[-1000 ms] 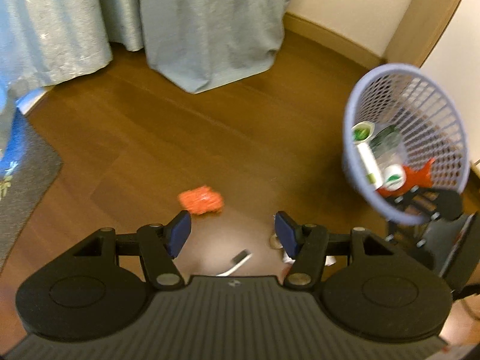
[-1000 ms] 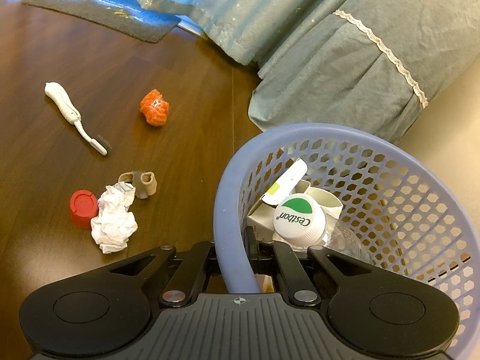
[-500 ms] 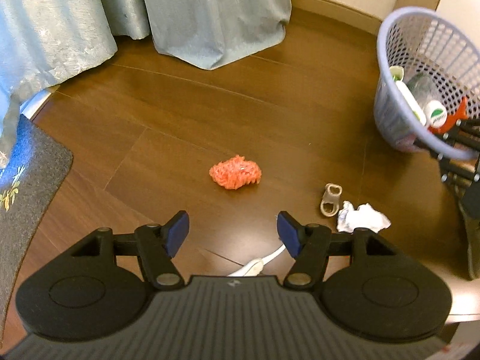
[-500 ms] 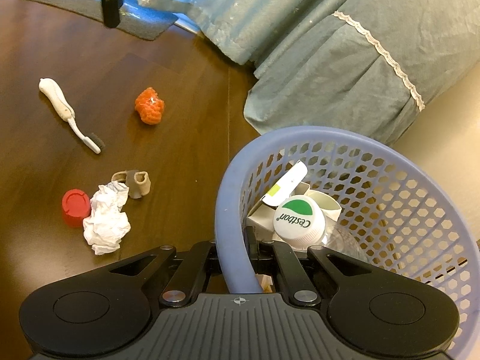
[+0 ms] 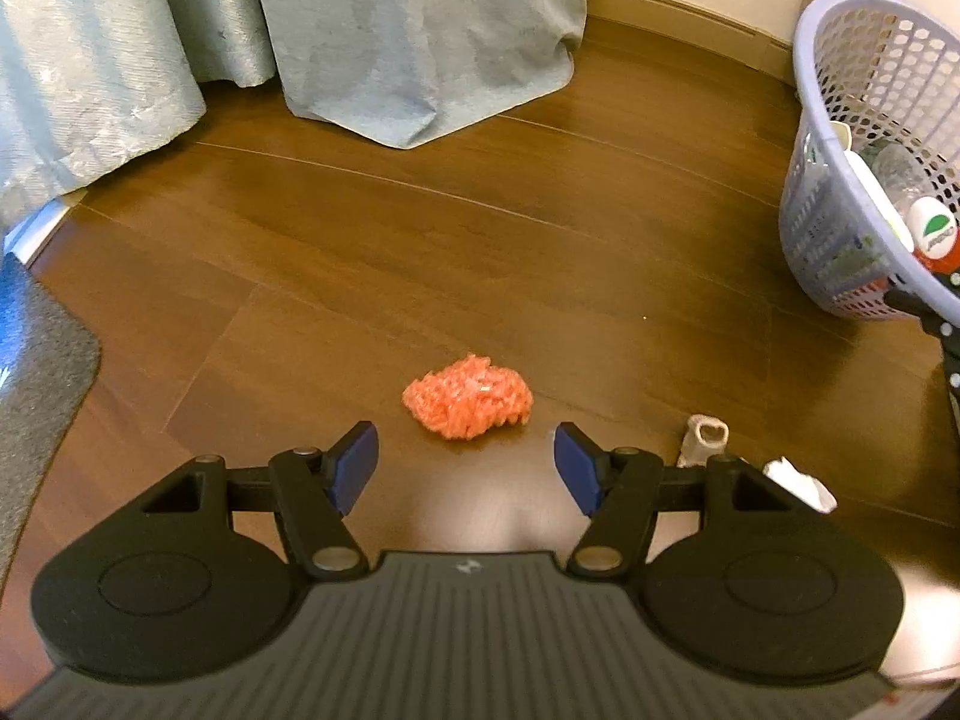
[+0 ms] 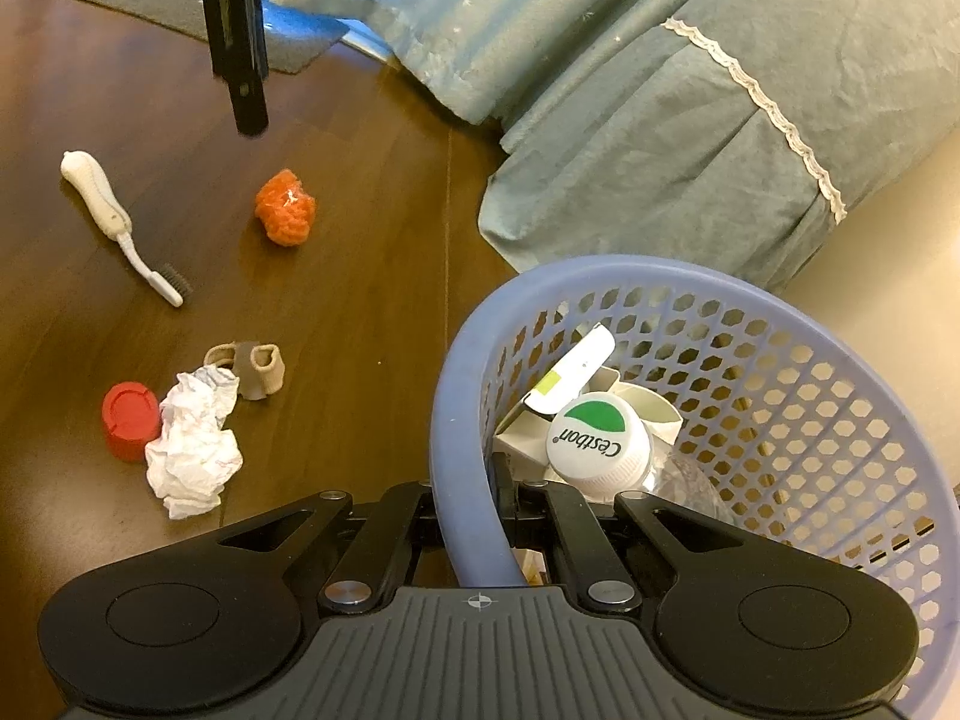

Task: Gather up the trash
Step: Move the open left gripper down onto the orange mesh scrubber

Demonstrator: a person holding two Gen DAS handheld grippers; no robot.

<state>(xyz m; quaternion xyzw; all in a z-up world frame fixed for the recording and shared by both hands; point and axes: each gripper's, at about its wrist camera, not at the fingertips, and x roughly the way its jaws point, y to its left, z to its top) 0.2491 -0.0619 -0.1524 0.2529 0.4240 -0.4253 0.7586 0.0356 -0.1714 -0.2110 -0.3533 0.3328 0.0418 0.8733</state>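
Your left hand-held gripper (image 5: pixel 467 468) is hovering over the wooden floor (image 5: pixel 540 252) with its blue-padded fingers (image 5: pixel 355 465) spread wide apart and nothing between them. The crumpled orange net (image 5: pixel 469 397) is lying on the floor just ahead of the gap, roughly centred between the two pads and not touching either.

Your right hand-held gripper (image 6: pixel 474 510) is clamping the rim of the lilac mesh basket (image 6: pixel 780 396), one finger outside the wall and one inside, pressed together on the plastic. The basket is tilting toward you and is holding a white cap with a green mark (image 6: pixel 597 441), a white card strip (image 6: pixel 570 375) and some clear crumpled plastic (image 6: pixel 684 474).

In the right wrist view, the remaining litter is lying on the floor to the left of the basket: a crumpled white tissue (image 6: pixel 192 450) touching a red cap (image 6: pixel 129 420), a beige fabric loop (image 6: pixel 252 366) just beyond the tissue, a white toothbrush (image 6: pixel 114 219) farther off, and the orange net beside it, well apart from the basket. The dark body of your left tool is hanging above the toothbrush and net.

A blue-grey bedcover (image 6: pixel 690 102) is draping to the floor behind the basket, and a grey mat (image 5: pixel 36 360) is lying at the left edge.
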